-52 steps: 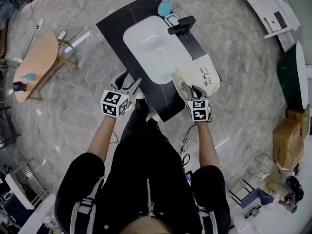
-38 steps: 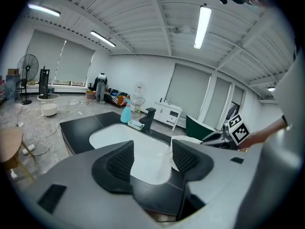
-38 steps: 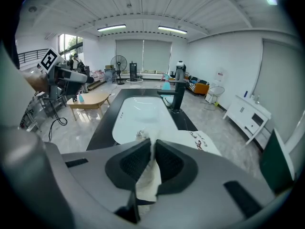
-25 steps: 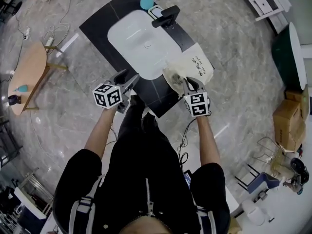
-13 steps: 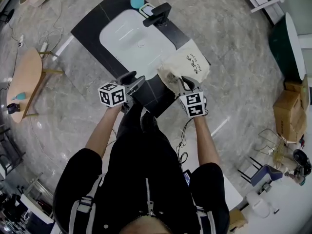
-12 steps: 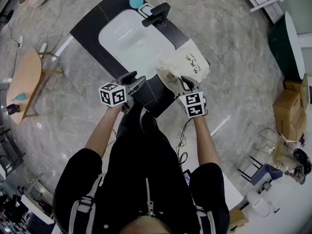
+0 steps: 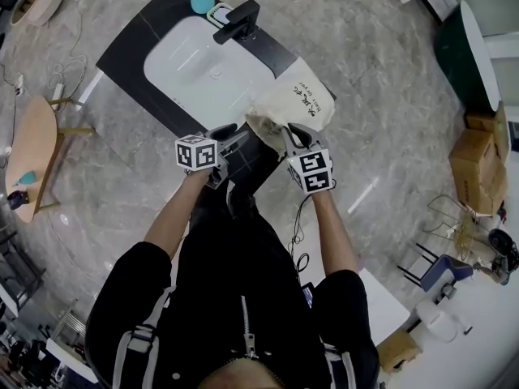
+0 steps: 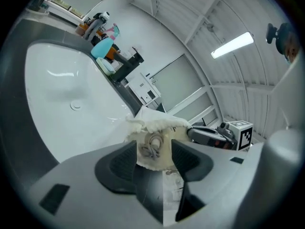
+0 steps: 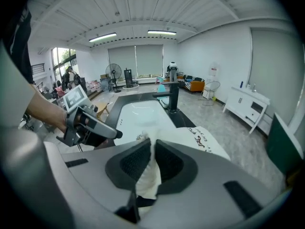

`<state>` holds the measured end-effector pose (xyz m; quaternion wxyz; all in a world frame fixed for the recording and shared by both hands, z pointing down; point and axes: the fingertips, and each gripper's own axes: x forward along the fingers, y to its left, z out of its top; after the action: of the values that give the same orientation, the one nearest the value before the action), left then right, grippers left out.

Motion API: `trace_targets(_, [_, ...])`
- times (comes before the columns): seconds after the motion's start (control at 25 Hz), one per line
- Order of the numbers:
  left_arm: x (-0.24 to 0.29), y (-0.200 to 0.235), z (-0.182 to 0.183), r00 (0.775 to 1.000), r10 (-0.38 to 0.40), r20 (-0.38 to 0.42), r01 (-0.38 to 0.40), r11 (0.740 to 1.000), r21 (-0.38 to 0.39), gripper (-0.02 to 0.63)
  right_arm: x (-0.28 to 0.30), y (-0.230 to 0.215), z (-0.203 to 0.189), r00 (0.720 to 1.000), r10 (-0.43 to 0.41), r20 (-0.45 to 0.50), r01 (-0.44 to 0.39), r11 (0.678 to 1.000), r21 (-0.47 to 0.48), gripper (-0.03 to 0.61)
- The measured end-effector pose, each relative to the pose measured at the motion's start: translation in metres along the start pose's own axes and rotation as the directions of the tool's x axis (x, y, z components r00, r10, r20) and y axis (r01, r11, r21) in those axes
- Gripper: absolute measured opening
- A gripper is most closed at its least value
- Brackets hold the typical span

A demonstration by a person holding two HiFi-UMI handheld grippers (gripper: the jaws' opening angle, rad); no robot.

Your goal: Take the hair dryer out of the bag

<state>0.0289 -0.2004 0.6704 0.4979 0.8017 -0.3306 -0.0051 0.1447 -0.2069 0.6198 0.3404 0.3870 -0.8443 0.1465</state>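
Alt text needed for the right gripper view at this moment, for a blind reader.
The jaws of the right gripper are shut on a fold of a cream cloth bag with black print, lying on a dark counter beside a white sink. At left, a hand holds the left gripper near the bag; a black faucet stands behind the sink.

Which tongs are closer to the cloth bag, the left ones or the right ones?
Right. The right tongs are pinching the bag at its edge, so they touch it. The left tongs are open, facing the bag's bunched-up end from the sink side.
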Motion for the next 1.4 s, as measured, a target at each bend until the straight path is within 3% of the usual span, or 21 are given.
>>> trace_targets(0.36, [0.045,0.001,-0.025,0.995,-0.064,-0.072,0.052,0.987,-0.154,0.230,-0.003,-0.002,-0.002,1.000,0.018,0.024,-0.020,0.998,0.065,0.046])
trace_targets(0.56, [0.064,0.003,-0.035,0.992,-0.068,-0.107,0.048,0.984,-0.172,0.216,-0.002,-0.001,-0.004,0.999,0.029,0.021,-0.030,0.998,0.064,0.046])
trace_targets(0.76, [0.077,0.008,-0.039,0.993,-0.044,-0.110,0.017,0.972,-0.236,0.185,-0.003,0.000,-0.005,0.999,0.030,0.022,-0.031,0.996,0.078,0.046])
trace_targets(1.04, [0.087,0.010,-0.049,0.989,-0.011,-0.147,-0.026,0.969,-0.247,0.094,-0.003,0.002,-0.007,0.999,0.040,0.016,-0.042,0.995,0.087,0.046])
trace_targets(1.4, [0.085,0.007,-0.049,0.990,0.002,-0.143,-0.039,0.966,-0.256,0.074,-0.004,0.002,-0.006,0.999,0.031,0.011,-0.032,0.996,0.086,0.046])
